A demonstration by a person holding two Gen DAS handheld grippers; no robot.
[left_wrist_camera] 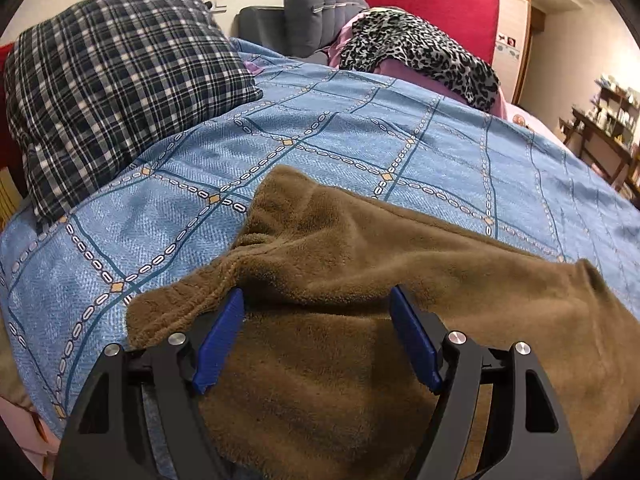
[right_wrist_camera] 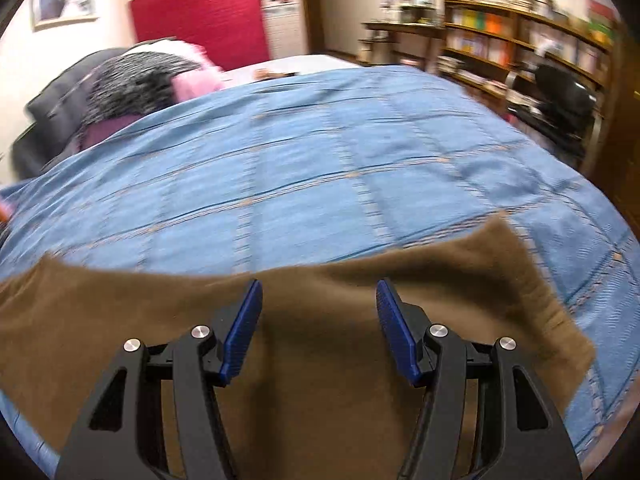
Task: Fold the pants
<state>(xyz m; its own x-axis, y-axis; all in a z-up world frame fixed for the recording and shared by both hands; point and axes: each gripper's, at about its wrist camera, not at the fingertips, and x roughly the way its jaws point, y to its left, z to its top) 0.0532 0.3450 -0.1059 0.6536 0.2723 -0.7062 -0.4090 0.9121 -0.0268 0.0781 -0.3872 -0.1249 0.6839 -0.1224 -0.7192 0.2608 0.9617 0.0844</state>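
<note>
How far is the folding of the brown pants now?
Done: the brown fleece pants lie spread on the blue bedspread, with no neat fold visible. In hand: nothing; the left gripper and right gripper are open above the fabric. Left: grasp an edge and make the folds.

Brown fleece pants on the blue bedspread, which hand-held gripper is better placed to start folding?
Probably left: the left hand-held gripper is open beside the brown fleece pants' bunched edge; the right is mid-fabric.

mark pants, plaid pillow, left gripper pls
pants point(left_wrist_camera: 340, 360), left wrist view, flat fleece between the fingers
plaid pillow point(left_wrist_camera: 120, 92), left wrist view, middle of its face
left gripper point(left_wrist_camera: 316, 296), left wrist view, midway between the fingertips
</note>
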